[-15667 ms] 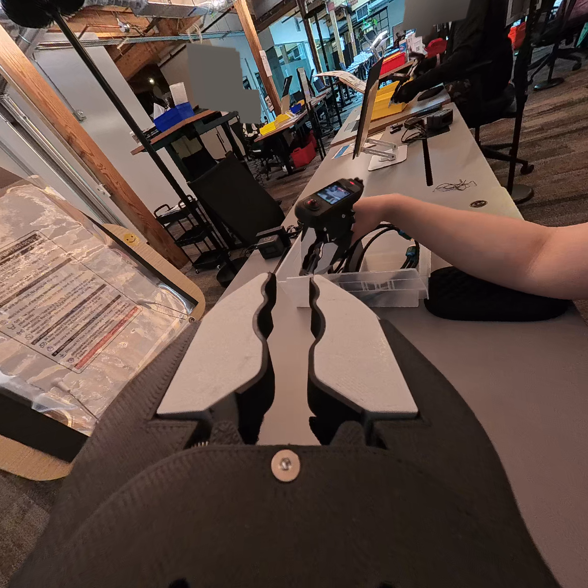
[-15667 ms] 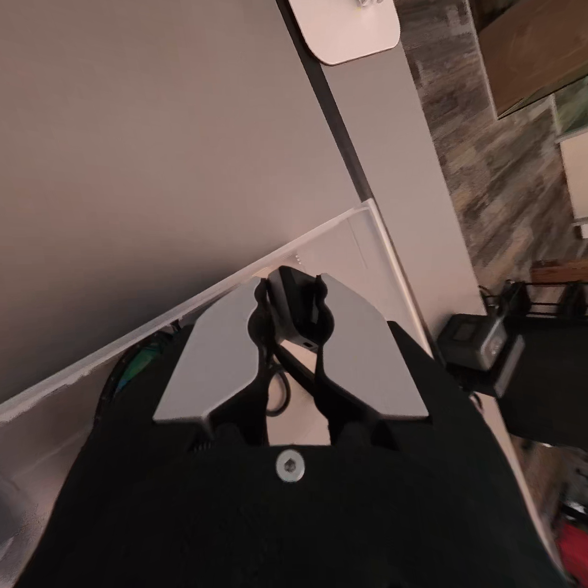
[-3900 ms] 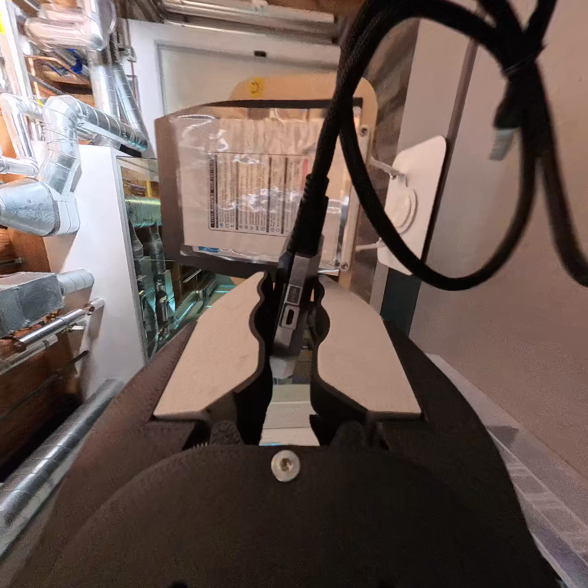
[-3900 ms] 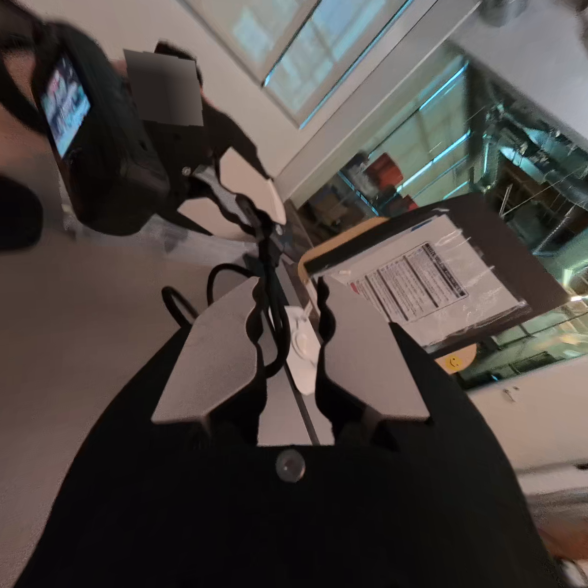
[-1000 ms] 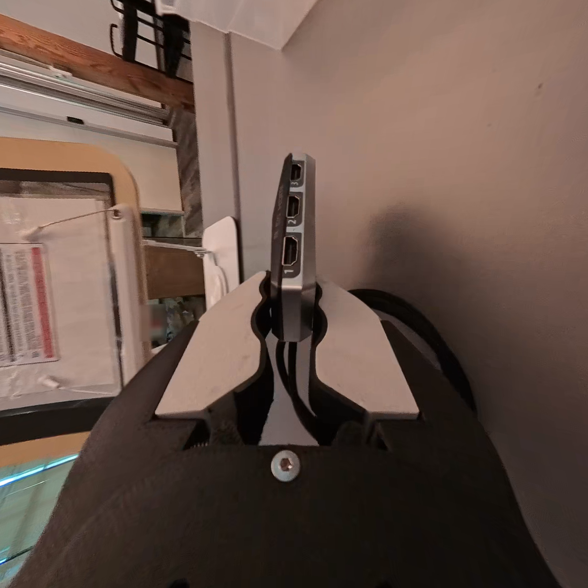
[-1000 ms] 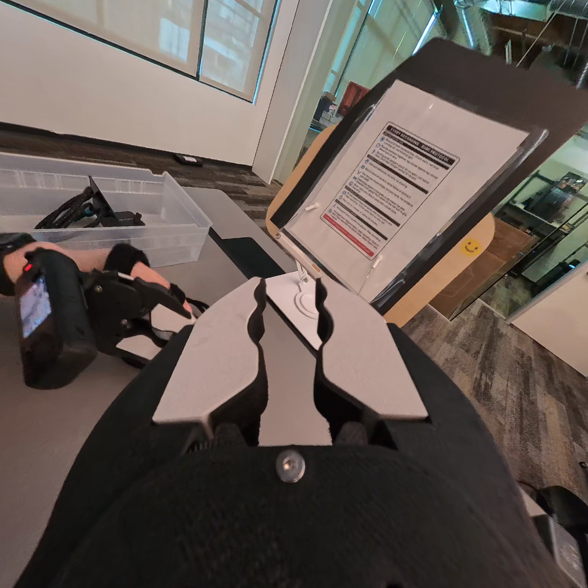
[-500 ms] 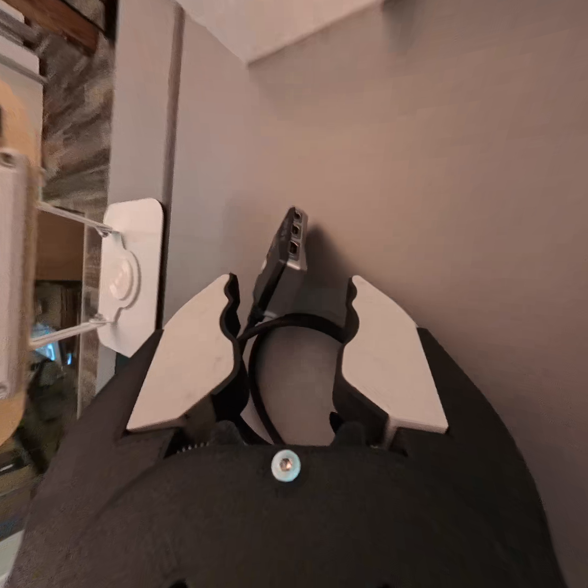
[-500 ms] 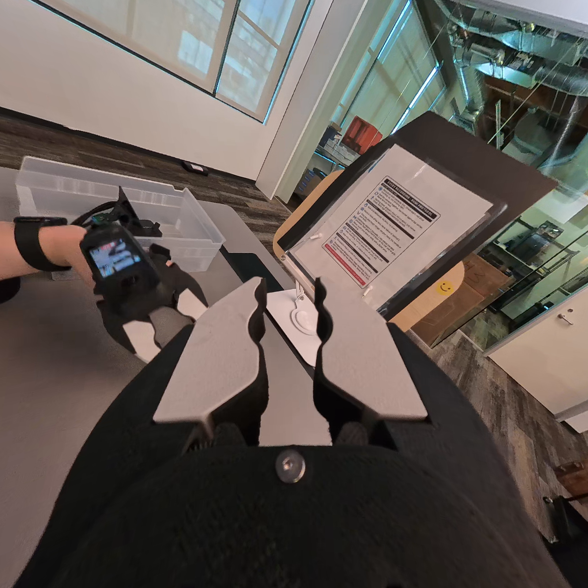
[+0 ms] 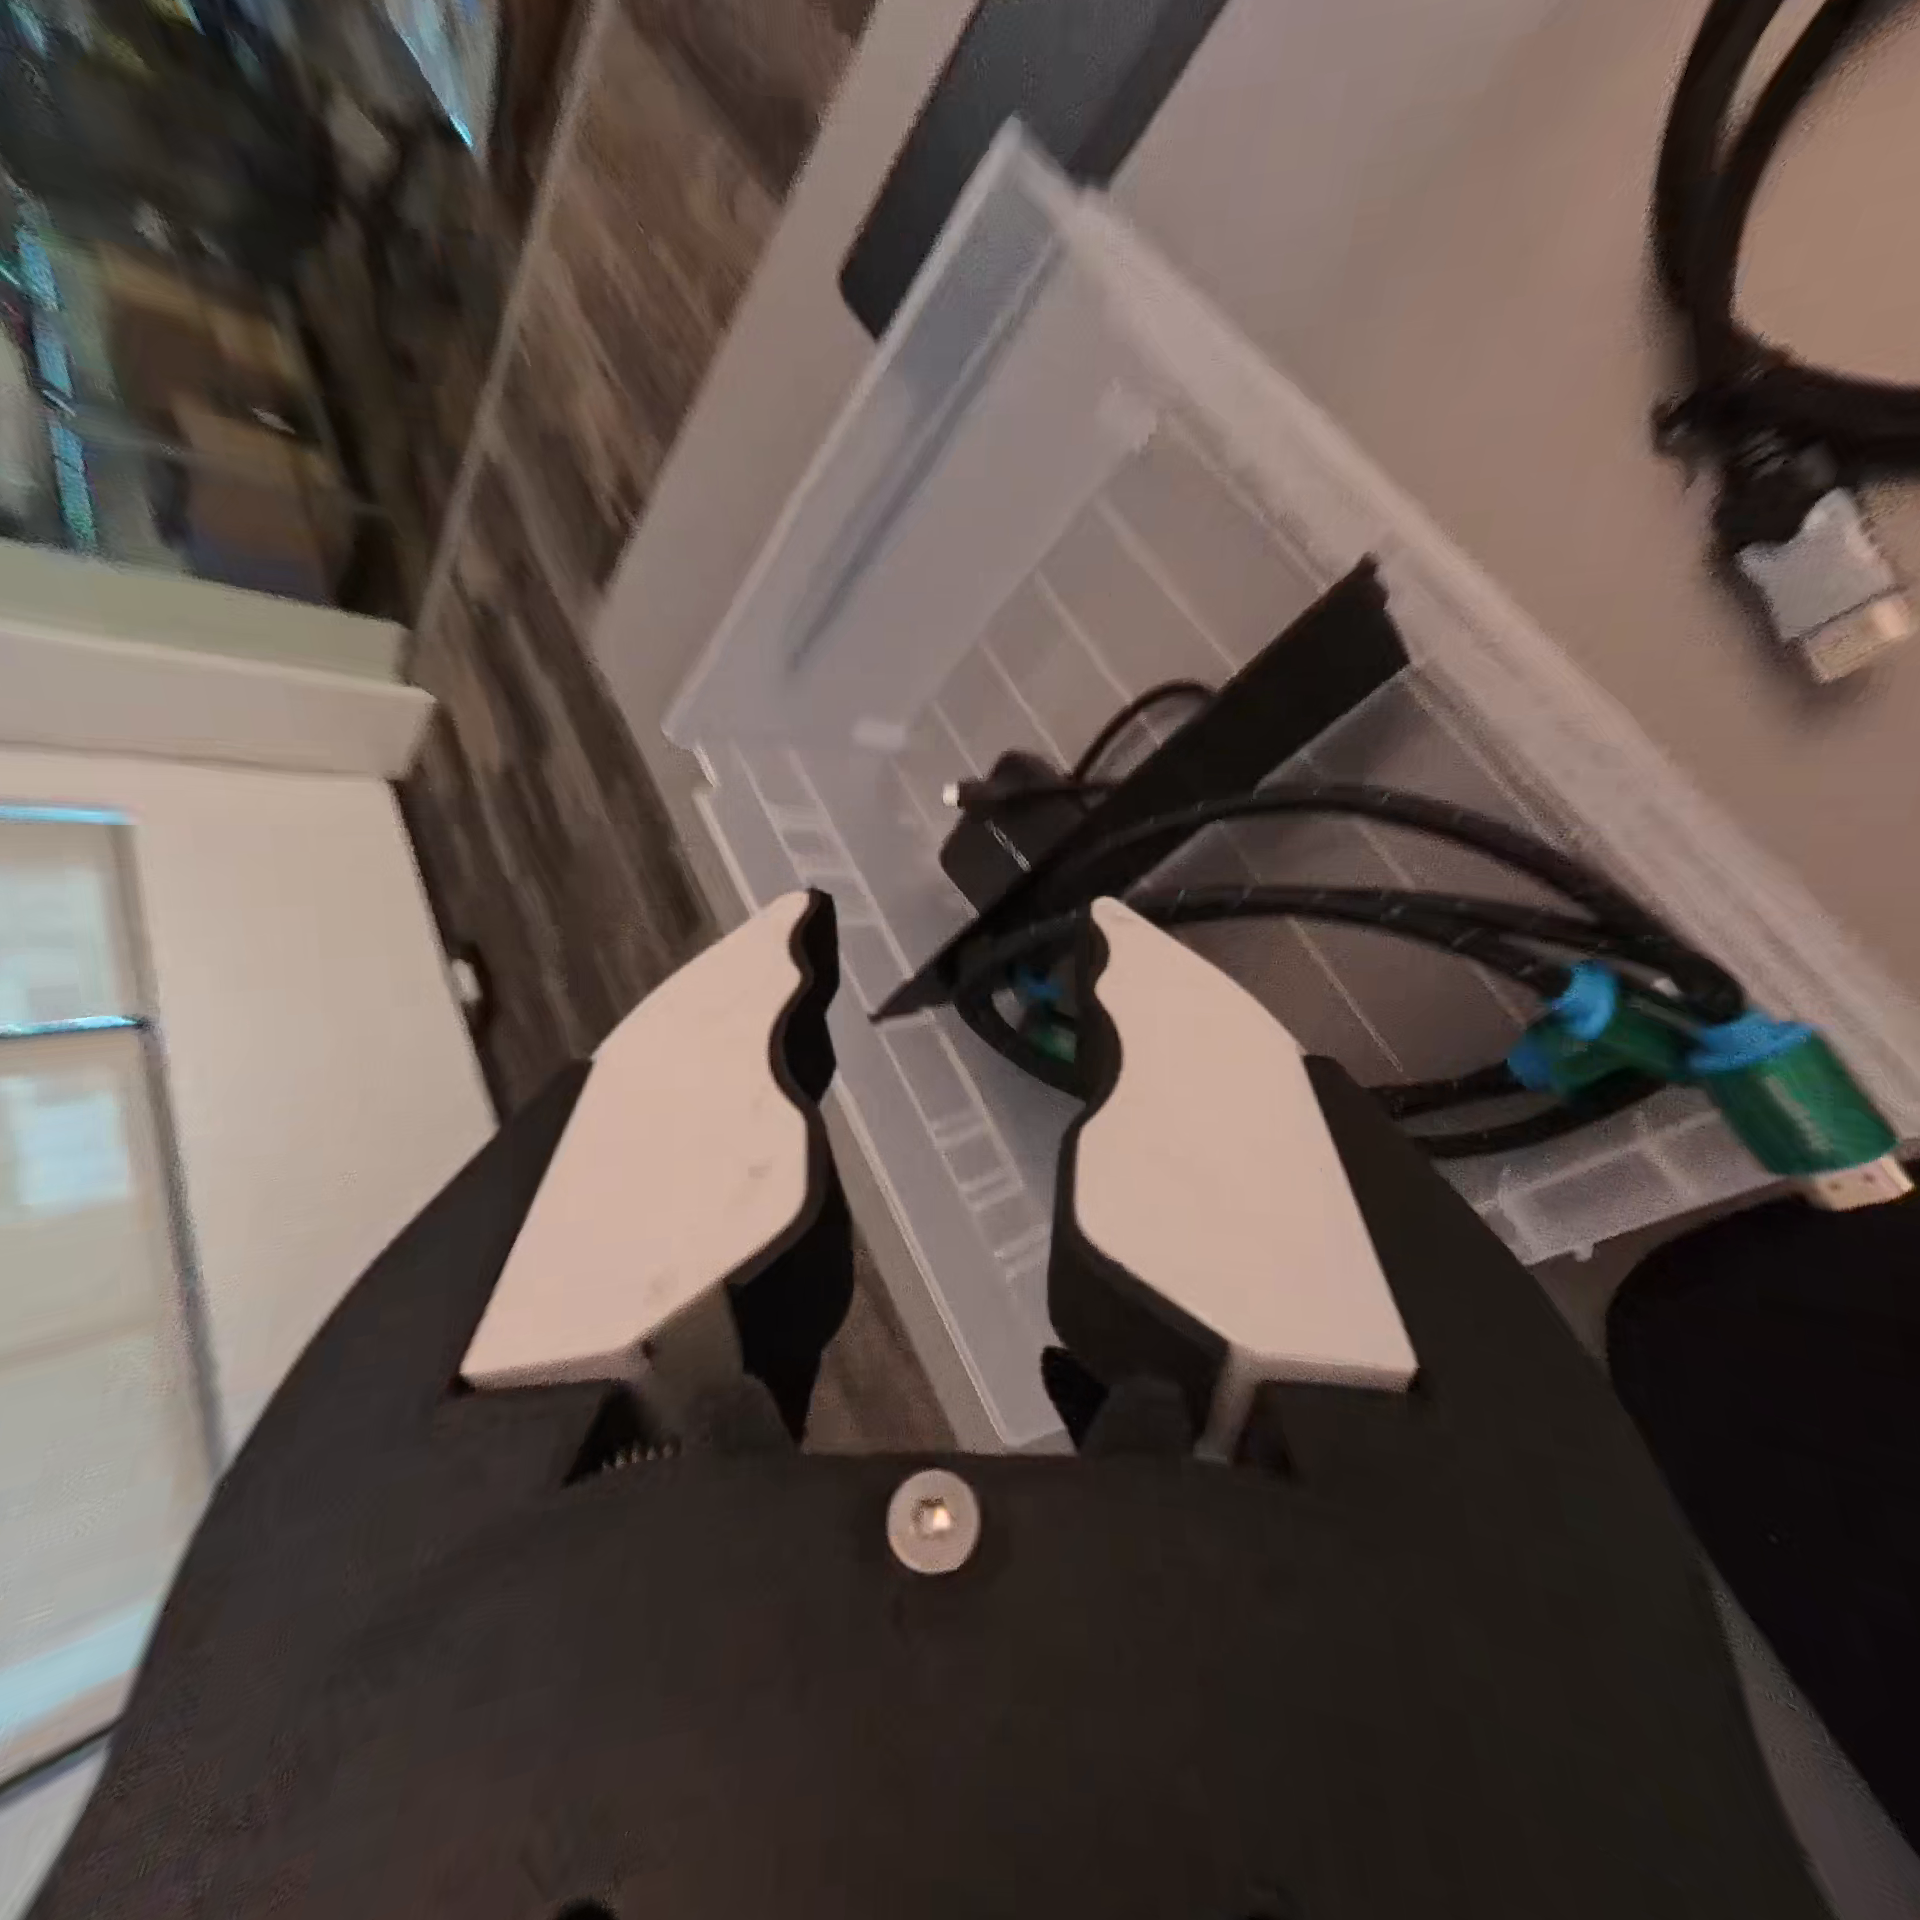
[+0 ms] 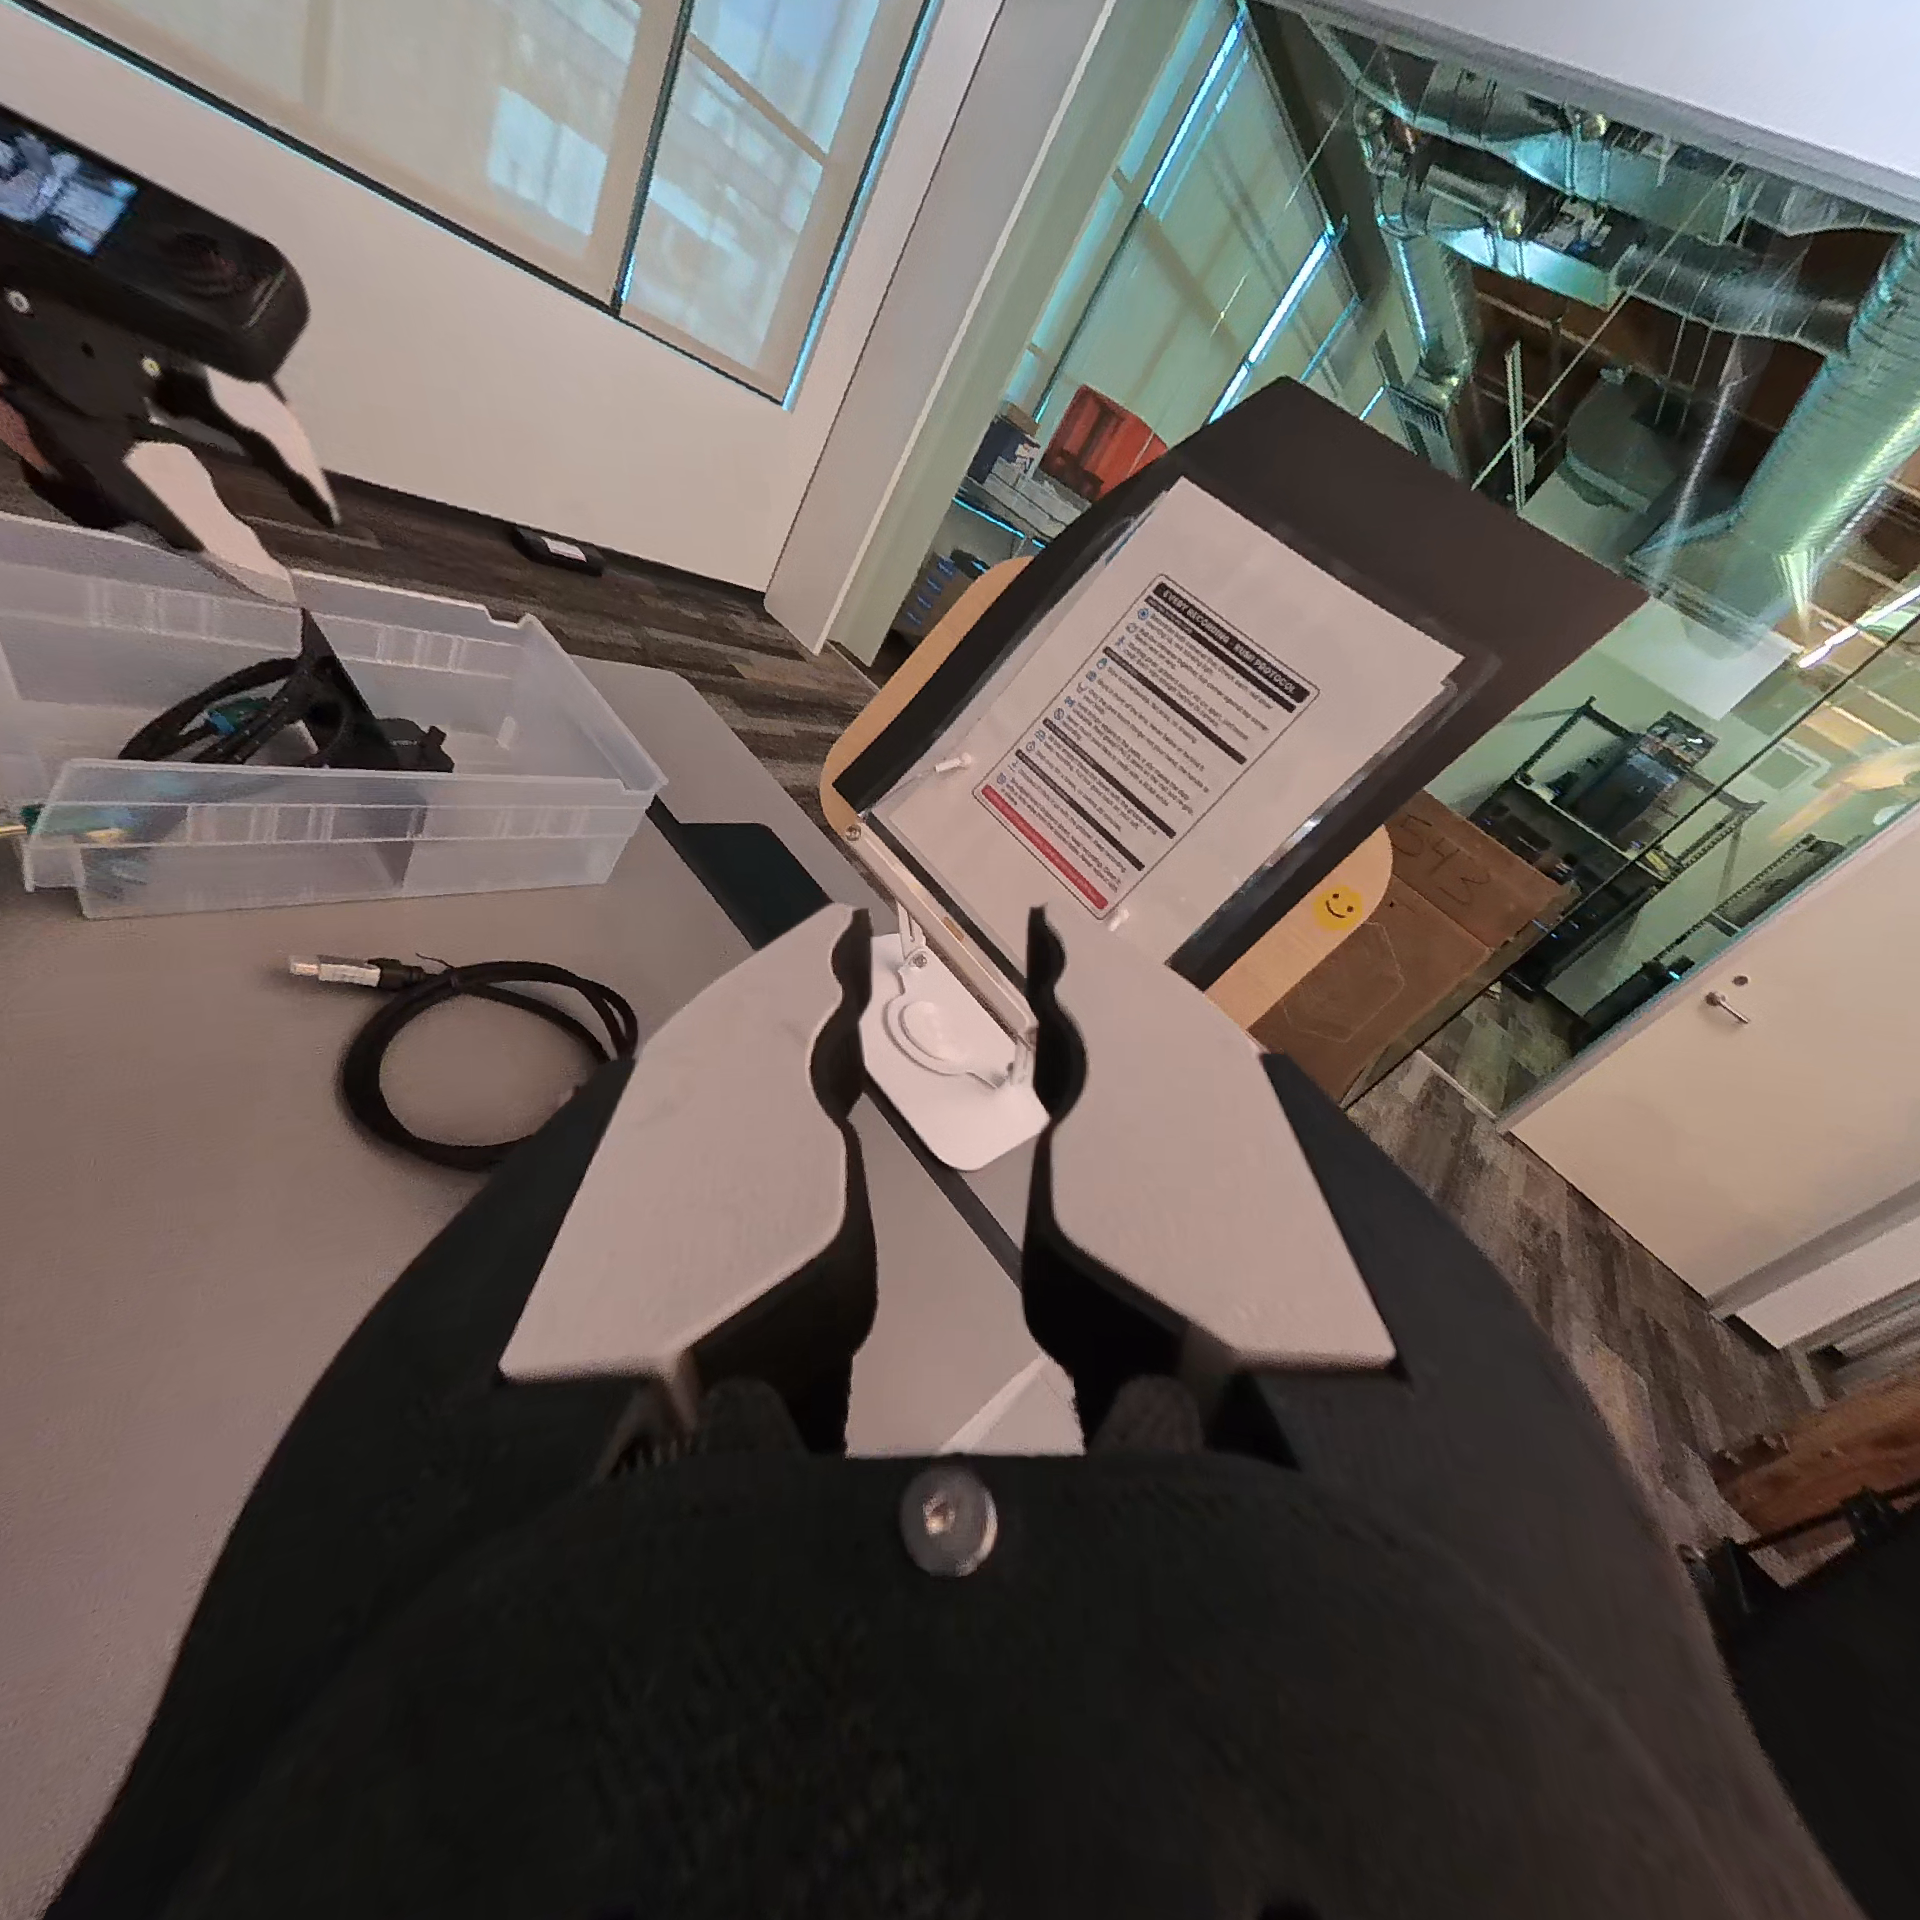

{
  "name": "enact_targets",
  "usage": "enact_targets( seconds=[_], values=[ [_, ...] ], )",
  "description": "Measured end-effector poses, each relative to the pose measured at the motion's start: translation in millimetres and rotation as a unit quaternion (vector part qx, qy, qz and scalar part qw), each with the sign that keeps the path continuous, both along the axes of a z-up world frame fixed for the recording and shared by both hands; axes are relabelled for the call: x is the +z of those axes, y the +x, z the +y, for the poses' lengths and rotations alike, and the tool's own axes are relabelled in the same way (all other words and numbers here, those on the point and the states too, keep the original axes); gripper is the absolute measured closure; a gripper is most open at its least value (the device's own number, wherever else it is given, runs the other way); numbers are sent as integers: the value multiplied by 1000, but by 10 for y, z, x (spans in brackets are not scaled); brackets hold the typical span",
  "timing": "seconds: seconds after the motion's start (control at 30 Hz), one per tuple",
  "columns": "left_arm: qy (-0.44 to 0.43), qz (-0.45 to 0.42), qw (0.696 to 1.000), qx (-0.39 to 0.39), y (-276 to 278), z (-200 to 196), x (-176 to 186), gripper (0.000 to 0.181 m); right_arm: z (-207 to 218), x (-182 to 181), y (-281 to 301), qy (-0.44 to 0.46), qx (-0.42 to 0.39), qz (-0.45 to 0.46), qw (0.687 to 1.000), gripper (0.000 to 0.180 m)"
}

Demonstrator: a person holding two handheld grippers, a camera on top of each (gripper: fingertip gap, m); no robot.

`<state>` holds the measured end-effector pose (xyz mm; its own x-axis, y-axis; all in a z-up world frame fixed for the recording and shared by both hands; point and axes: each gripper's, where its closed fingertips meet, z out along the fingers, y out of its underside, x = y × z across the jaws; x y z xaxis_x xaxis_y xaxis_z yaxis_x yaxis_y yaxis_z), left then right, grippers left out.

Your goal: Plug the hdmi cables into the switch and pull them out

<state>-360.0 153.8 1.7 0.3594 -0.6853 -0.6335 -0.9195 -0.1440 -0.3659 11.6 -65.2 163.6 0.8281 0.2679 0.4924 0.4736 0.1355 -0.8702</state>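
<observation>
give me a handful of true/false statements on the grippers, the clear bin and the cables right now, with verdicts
1. The left gripper is open and holds nothing. True.
2. The clear bin is empty. False: black cables and a green-ended plug lie in it.
3. A coiled black cable lies on the grey table outside the bin. True.
4. The right gripper grips a cable. False: it is open, with nothing between its fingers.

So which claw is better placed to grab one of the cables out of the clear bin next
Left, probably. The left claw is open and hangs right over the clear bin holding the green-tipped cables. The right claw is open too but points away, toward the sign stand.
</observation>
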Motion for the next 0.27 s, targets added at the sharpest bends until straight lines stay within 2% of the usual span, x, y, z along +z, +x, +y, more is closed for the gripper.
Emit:
enact_targets(
  seconds=[0.03, 0.13, 0.27],
  values=[
    [-17, -11, 1000, 2, -80, 54, -92, 139, -6, 1, -2, 0, -1, -1, 1000, 151],
    [-65, -24, 998, -2, -226, 152, -389, 141, -26, 1, -26, -1, 2, -2, 1000, 151],
    [-72, -12, 997, -16, -251, 253, -594, 139, -13, -45, -27, -11, 0, -5, 1000, 151]
  ],
)
